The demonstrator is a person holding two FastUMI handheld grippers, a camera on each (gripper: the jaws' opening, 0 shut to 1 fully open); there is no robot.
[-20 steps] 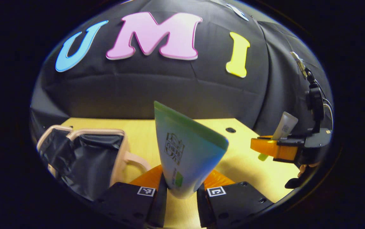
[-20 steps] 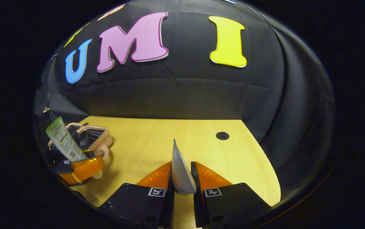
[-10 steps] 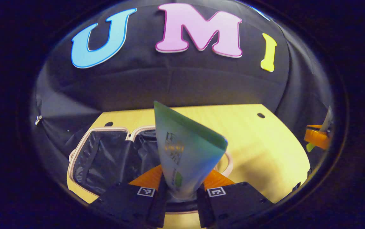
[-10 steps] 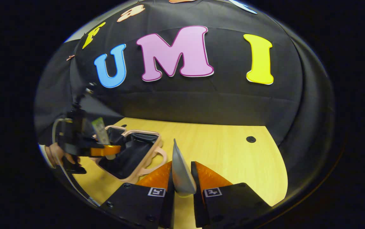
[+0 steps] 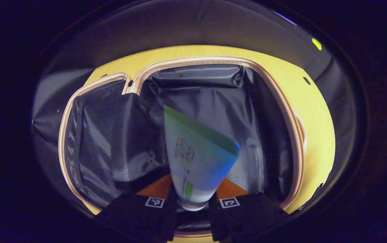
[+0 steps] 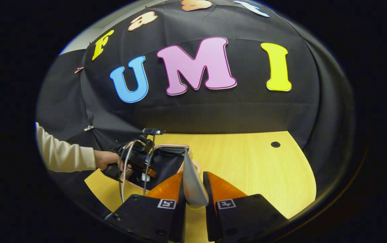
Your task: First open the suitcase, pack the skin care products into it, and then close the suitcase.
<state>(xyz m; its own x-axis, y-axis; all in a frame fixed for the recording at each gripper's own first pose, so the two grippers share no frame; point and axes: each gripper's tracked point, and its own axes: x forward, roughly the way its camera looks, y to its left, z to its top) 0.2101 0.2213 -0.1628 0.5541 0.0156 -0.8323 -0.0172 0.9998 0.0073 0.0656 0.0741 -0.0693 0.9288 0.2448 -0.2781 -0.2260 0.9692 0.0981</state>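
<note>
In the left gripper view my left gripper [image 5: 192,202] is shut on a green-topped, pale blue tube [image 5: 197,158] and points down into the open pink-rimmed suitcase [image 5: 291,111] with its black lining. In the right gripper view my right gripper [image 6: 193,202] is shut on a thin white tube [image 6: 191,182], seen edge-on, above the wooden table [image 6: 247,168]. Farther off to its left, the left gripper [image 6: 134,158] tips down over the suitcase [image 6: 170,158], held by a hand with a cream sleeve [image 6: 65,155].
The suitcase lies opened flat, with a mesh-lined half [image 5: 95,135] on the left and a deeper half [image 5: 213,94] on the right. A round cable hole [image 6: 275,144] sits near the table's far right. The black cloth wall stands behind.
My left gripper has swung left and tipped down over the open suitcase with its tube. My right gripper has turned left toward the suitcase, holding its white tube.
</note>
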